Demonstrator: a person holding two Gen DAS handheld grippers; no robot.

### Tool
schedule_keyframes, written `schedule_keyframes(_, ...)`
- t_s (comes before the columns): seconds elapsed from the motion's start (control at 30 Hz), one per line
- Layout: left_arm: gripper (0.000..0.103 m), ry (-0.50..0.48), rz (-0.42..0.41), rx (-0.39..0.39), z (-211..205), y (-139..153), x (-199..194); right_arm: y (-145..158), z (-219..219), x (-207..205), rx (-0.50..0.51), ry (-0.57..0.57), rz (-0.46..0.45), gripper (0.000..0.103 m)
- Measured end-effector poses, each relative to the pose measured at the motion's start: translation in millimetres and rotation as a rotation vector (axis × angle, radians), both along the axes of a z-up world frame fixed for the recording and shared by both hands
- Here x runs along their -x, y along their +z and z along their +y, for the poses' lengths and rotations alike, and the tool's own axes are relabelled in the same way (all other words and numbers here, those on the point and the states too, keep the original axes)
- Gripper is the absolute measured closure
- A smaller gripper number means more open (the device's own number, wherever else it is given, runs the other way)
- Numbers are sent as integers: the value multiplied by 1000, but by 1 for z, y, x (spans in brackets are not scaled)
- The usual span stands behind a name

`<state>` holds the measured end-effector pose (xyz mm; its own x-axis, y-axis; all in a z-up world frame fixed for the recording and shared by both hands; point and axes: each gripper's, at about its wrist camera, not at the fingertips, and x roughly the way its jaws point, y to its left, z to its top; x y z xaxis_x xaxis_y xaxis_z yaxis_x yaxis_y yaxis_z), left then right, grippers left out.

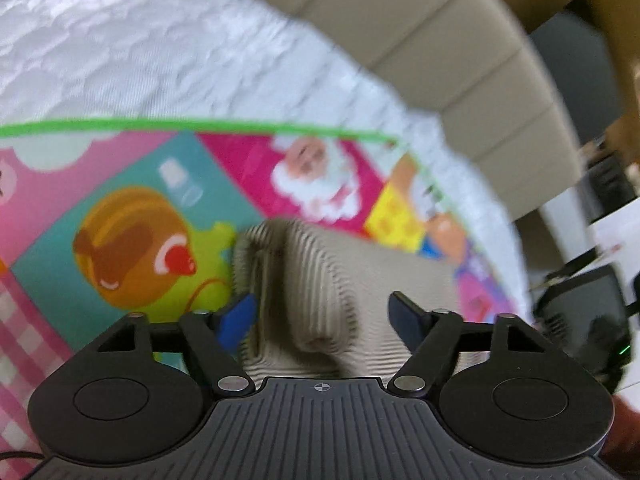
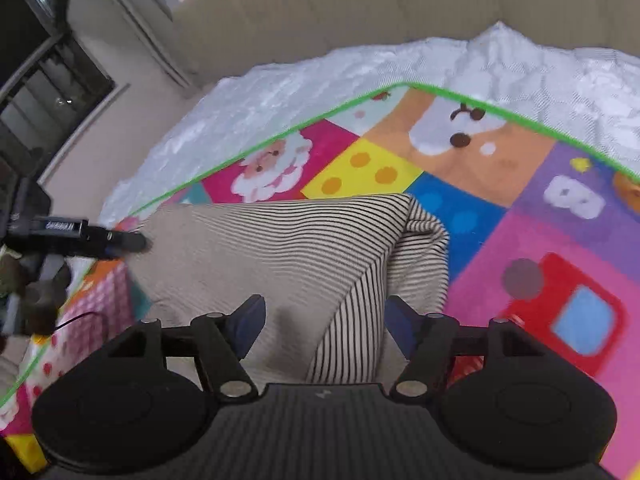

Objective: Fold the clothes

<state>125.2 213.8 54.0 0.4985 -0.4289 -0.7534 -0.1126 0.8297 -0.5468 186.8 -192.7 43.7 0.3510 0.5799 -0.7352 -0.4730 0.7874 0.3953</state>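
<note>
A beige garment with thin dark stripes lies partly folded on a colourful cartoon play mat. In the right wrist view its right side is doubled over into a raised fold. My right gripper is open, its blue pads straddling the garment's near edge. In the left wrist view the garment bunches up between the blue fingers of my left gripper, which is open. The left gripper also shows at the garment's far left corner in the right wrist view.
The mat with a green border lies on a white quilted bedspread. A beige padded headboard stands behind. A dark bedside unit is at the left. A black device sits off the bed's right side.
</note>
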Motion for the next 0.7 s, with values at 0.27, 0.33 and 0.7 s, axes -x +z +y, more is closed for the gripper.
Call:
schedule_keyframes(0.27, 77, -64, 5, -121, -29, -8, -14, 17, 34, -5, 82, 138, -101, 78)
schedule_keyframes(0.33, 79, -100, -22, -91, -32, 0, -7, 39, 22, -3, 41, 137, -108, 78)
schedule_keyframes(0.7, 79, -243, 139, 25, -51, -38, 57, -6, -6, 32, 143, 153, 21, 73)
